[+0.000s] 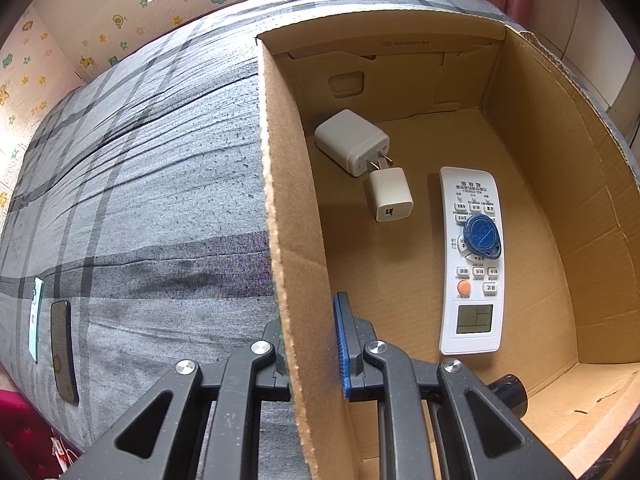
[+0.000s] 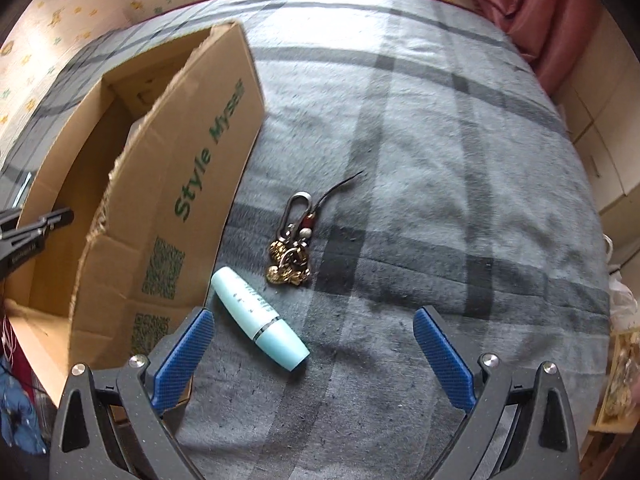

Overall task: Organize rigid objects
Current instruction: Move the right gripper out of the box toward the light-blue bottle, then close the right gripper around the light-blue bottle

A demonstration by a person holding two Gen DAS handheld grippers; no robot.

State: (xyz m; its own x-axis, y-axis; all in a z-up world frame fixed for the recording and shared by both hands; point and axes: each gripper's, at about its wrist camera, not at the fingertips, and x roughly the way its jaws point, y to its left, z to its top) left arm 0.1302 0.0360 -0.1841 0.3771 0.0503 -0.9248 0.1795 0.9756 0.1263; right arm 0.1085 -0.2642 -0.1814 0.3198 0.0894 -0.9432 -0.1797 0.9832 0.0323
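The cardboard box [image 1: 280,208] wall is clamped by the left gripper [image 1: 310,344]; beside the box, the pale blue tube [image 2: 258,318] should be straddled squarely by the wide-open right gripper [image 2: 314,350].

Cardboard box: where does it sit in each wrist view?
Left wrist: cardboard box fills the centre and right; the left claw straddles its left wall.
Right wrist: cardboard box sits at left, its printed outer wall facing the camera.
Shared landmark: the grey plaid bedsheet under the box.
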